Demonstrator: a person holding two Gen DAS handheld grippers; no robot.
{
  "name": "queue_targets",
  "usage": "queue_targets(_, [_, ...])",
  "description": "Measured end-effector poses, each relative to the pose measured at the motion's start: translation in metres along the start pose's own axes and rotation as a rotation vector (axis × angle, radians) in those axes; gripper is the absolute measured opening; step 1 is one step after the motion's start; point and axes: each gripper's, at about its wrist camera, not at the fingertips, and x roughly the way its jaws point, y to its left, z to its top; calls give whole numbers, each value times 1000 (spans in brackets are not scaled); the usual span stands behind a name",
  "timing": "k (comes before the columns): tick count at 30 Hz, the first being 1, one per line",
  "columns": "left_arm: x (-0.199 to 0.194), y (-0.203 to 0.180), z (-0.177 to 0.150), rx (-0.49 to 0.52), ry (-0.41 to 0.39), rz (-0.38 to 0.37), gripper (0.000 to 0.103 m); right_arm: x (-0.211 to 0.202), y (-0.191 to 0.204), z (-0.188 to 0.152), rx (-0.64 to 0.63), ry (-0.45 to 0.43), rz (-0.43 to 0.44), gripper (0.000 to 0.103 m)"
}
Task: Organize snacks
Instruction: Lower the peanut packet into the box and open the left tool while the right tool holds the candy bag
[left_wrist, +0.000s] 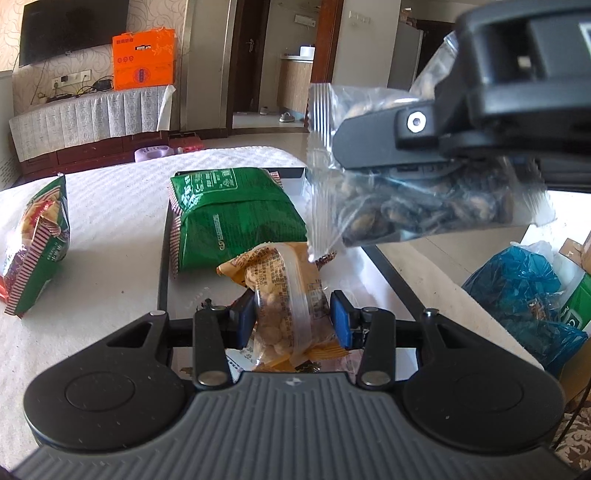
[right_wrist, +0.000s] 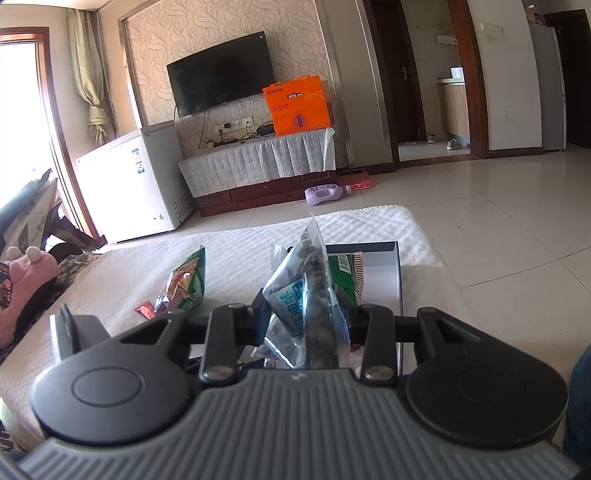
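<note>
The left gripper (left_wrist: 292, 319) is clamping a yellow crinkly peanut packet (left_wrist: 282, 295); the right gripper (right_wrist: 303, 314) is gripping a clear seed bag (right_wrist: 308, 295), which risks slipping onto the black-rimmed tray (left_wrist: 391, 269).

We see a glossy clear plastic seed bag (left_wrist: 417, 210) at upper right and a shiny green foil packet (left_wrist: 236, 218) at centre. Beneath them lies a white, ribbed, matt cloth (left_wrist: 110, 229). Our matt black plastic left gripper (left_wrist: 293, 317) carries blue pads (left_wrist: 341, 319).
</note>
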Motion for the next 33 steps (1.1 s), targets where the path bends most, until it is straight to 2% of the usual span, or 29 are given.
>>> queue_targets(19, [9,2,-4,-8,4,-3,50,7,-4,-3,8,25,-4,38])
queue_targets(21, [8,3,-4,-13,-2,-1,55,8,-4,-3,7,26,-2,38])
queue_targets(23, [4,3,-4,-15,-14,-1,67,8,-4,-4,6,28,-1,38])
queue_targets(26, [0,2,-3,-6,-35,0,76,8,-5,-4,8,29,1,38])
queue_targets(33, [-10,7,0,-11,-48,-5,85,10,-5,-4,6,34,0,38])
